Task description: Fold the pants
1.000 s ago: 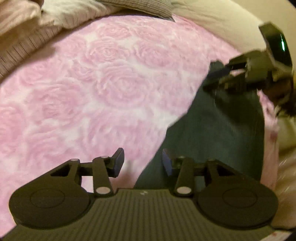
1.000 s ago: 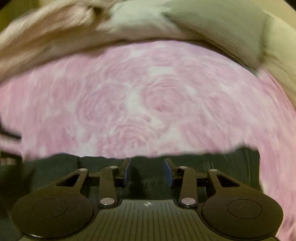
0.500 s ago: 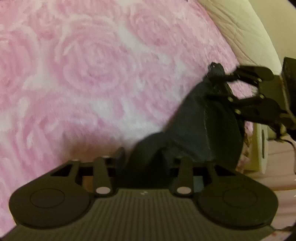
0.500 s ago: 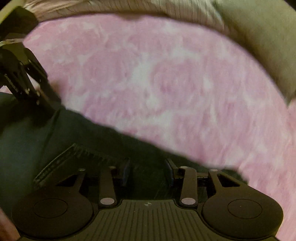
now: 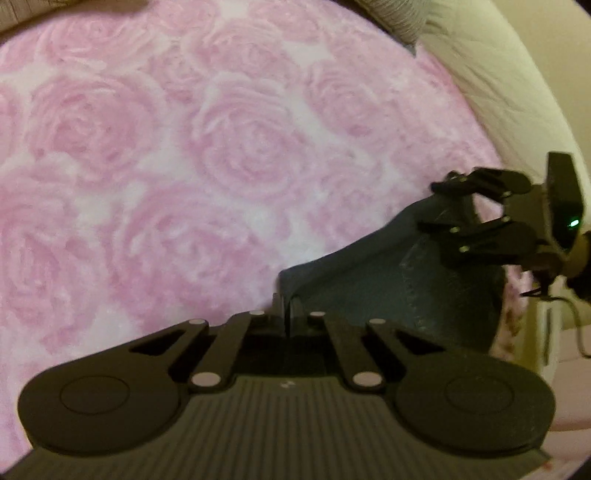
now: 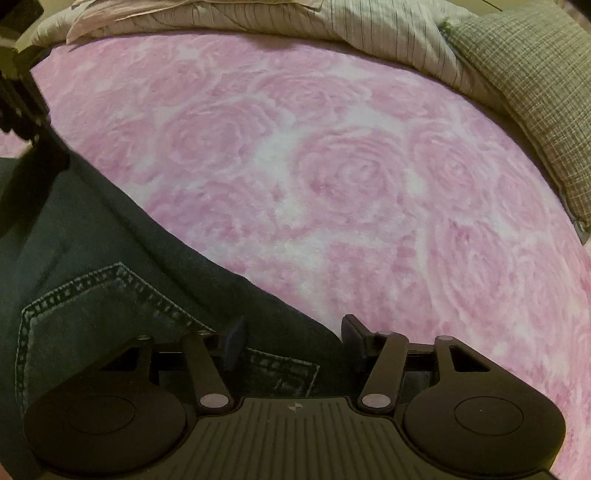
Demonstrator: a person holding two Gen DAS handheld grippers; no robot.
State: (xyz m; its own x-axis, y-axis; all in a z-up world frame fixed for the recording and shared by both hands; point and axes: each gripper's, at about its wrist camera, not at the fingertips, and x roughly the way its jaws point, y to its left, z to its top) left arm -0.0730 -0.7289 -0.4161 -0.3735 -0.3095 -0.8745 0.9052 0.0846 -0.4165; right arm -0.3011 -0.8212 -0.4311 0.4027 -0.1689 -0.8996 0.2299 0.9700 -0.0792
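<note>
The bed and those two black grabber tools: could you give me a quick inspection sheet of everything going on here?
Surface: pink rose-patterned blanket, mostly bare.
Job's things: dark jeans at the blanket's near edge, a stitched pocket facing up.
Clutter: striped bedding and a checked pillow at the far side; a cream cushion.
Grippers: left gripper shut, seemingly pinching a jeans edge; right gripper has just been opening, its jaws apart with denim between them, not pressed.
Cables: a thin dark wire behind the right gripper.
Surroundings: pale wall; the rest too blurred to tell.
</note>
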